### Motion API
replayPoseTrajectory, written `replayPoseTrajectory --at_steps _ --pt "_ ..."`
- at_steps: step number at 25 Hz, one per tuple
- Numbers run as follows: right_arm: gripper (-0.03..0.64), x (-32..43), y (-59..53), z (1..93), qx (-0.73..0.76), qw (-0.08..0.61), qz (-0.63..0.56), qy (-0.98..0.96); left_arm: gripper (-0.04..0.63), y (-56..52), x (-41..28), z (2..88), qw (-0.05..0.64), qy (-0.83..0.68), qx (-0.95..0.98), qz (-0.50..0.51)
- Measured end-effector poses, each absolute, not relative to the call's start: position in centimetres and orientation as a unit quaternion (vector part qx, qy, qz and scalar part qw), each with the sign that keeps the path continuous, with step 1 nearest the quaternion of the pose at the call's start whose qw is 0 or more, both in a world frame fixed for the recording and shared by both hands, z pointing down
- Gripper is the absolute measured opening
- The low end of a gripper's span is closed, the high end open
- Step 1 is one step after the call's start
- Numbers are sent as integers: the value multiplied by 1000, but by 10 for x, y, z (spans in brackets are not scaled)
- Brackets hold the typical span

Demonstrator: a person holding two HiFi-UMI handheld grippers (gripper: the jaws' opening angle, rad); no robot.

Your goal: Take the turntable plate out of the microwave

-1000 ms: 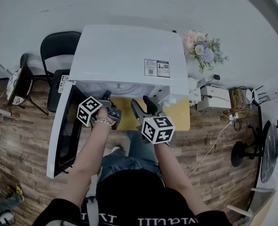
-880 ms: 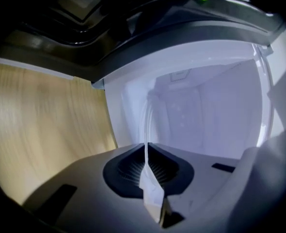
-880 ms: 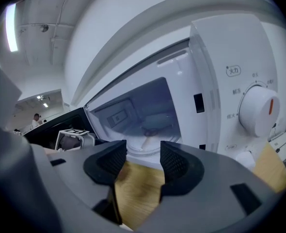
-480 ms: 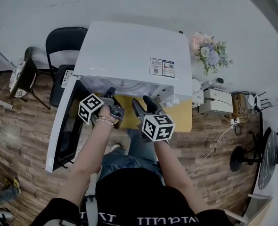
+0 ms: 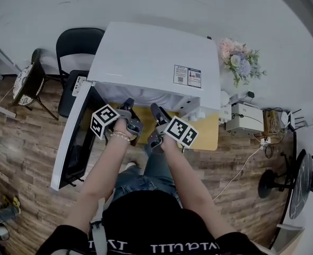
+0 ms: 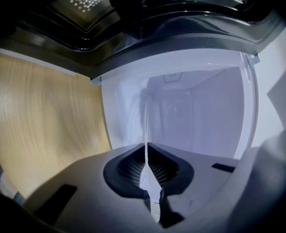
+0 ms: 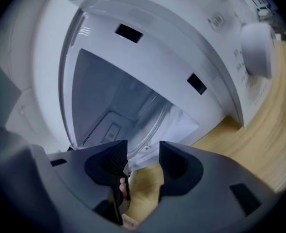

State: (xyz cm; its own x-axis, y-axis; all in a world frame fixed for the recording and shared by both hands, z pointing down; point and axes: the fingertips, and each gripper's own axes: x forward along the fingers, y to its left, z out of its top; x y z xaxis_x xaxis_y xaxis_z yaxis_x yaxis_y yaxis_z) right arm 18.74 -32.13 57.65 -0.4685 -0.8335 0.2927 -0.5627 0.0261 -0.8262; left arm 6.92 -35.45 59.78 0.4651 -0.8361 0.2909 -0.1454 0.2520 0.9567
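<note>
The white microwave (image 5: 151, 57) stands on a wooden table (image 5: 207, 129), its door (image 5: 74, 137) swung open to the left. In the left gripper view the clear glass turntable plate (image 6: 145, 120) shows edge-on as a thin upright line, and my left gripper (image 6: 146, 149) is shut on its rim at the cavity mouth. My right gripper (image 7: 143, 154) is open and rolled to one side, just outside the opening. The plate's curved rim (image 7: 155, 123) lies beyond its pads, apart from them. In the head view both grippers, left (image 5: 127, 109) and right (image 5: 155, 112), reach under the microwave's front edge.
A black chair (image 5: 77, 47) stands behind the open door. To the right of the microwave are a bunch of flowers (image 5: 241, 62) and a small white device (image 5: 244, 118) with cables. The person's legs are close to the table's front edge.
The right gripper has rolled, so its marker cube now faces differently, and it has sunk a little toward the microwave opening. The left gripper has stayed put on the plate.
</note>
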Motion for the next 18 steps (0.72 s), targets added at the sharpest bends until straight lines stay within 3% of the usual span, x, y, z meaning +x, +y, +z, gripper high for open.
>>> replayPoseTrajectory --at_steps 10,18 --pt "150 189 -343 592 -435 294 -581 621 25 -353 71 599 661 -443 551 -250" --pt "86 181 -359 595 -431 312 -586 611 25 -350 75 598 667 -436 555 -237"
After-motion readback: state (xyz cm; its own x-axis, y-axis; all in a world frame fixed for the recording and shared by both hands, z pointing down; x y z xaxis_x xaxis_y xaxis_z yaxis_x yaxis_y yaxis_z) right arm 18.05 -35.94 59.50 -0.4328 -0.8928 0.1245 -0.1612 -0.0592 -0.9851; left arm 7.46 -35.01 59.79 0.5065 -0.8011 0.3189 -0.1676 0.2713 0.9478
